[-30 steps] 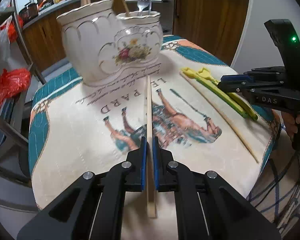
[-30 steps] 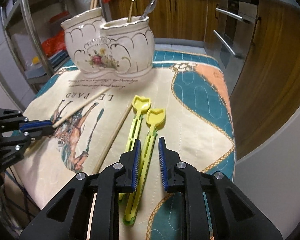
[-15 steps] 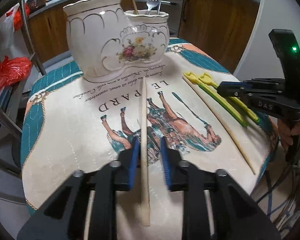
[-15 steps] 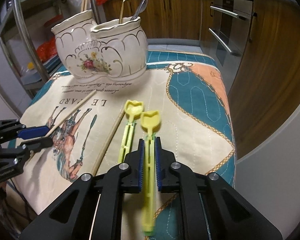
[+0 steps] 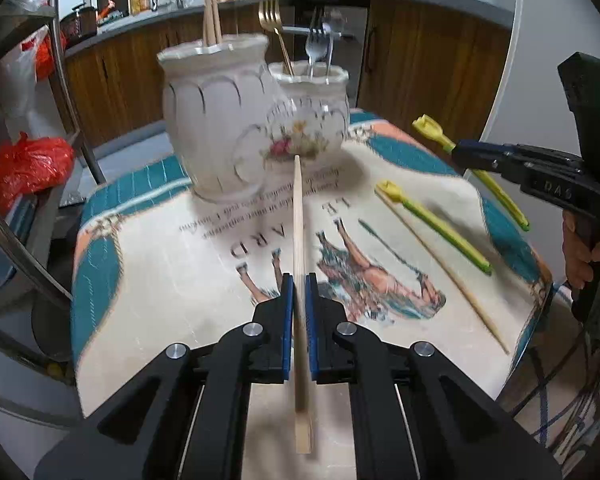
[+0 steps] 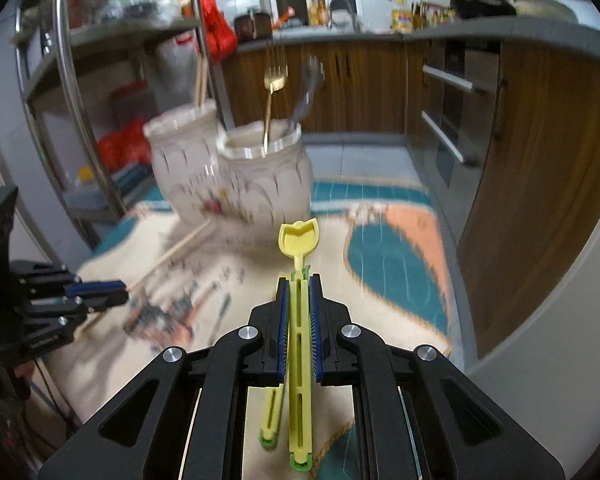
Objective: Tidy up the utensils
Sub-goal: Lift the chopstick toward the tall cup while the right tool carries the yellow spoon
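Nearest in the left wrist view, the left claw (image 5: 299, 280) is clamped on a wooden chopstick (image 5: 298, 216), pinching it toward its thick end so most of its length runs forward, tip toward the holder. It looks light, stiff and smooth, so a thin rod like this may pivot or slip between the pads; a hold nearer the middle would likely steady it.

In the right wrist view the right claw (image 6: 299, 280) is clamped on a yellow plastic pick (image 6: 299, 240), gripped along its slotted shaft and raised off the cloth with its scoop-shaped head forward. It seems light and slightly springy, and the flat shaft gives the pads a good seat.

On the cloth-covered counter (image 5: 148, 280) lie one more yellow pick (image 5: 432, 226) and one more chopstick (image 5: 444, 272), just beside each other.

Farther back stands the ceramic two-pot holder (image 5: 252, 128), probably heavy and fragile. Its left pot holds two chopsticks (image 5: 211, 20). Its right pot holds a gold fork (image 5: 274, 20) and two silver utensils (image 5: 320, 38); one is a fork, the other too blurred to name.
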Available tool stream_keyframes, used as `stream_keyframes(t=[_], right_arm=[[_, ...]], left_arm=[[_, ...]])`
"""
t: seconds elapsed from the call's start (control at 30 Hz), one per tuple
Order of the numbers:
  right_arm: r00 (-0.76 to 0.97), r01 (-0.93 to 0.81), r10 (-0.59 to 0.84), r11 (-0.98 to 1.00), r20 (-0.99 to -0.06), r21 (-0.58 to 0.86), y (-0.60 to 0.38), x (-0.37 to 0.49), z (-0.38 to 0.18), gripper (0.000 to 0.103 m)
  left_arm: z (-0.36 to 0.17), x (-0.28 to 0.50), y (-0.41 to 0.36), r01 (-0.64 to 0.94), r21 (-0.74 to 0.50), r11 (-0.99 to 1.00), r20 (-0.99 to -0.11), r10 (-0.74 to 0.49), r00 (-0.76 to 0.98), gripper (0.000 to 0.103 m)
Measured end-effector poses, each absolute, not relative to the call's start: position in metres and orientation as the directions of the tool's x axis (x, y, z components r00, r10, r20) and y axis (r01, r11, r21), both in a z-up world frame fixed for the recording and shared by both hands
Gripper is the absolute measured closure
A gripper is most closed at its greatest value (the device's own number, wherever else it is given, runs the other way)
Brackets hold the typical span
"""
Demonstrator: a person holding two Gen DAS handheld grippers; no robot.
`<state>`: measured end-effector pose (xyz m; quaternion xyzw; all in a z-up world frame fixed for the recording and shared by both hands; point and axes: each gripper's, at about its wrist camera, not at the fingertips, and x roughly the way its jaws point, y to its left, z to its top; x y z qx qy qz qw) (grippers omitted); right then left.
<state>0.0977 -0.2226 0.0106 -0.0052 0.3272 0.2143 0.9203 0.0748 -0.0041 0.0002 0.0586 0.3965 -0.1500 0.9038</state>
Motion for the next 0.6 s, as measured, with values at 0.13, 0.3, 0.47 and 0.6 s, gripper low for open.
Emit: stream_keyframes(t=[0.13, 0.3, 0.47, 0.6], right_arm=[[0.728, -0.399, 0.408, 0.906, -0.551, 0.143, -0.226, 0.096, 0.026, 0.092], [0.735, -0.386, 0.411, 0.907, -0.54, 0.166, -0.226, 0.102, 0.024, 0.092], [0.74, -0.395, 0.423, 0.903, -0.523, 0.17, -0.221, 0.106, 0.025, 0.092], [0.752, -0.404, 0.434, 0.898, -0.496, 0.174, -0.216, 0.11, 0.032, 0.092]], left_arm=[[0.01, 0.074, -0.001, 0.326, -0.011, 0.945, -0.698, -0.241, 0.675, 0.097], [0.014, 0.071, 0.003, 0.342, -0.041, 0.939, -0.627, -0.291, 0.723, 0.097], [0.021, 0.074, 0.011, 0.319, -0.06, 0.946, -0.547, -0.298, 0.782, 0.097], [0.031, 0.074, 0.016, 0.315, -0.06, 0.947, -0.49, -0.303, 0.817, 0.097]])
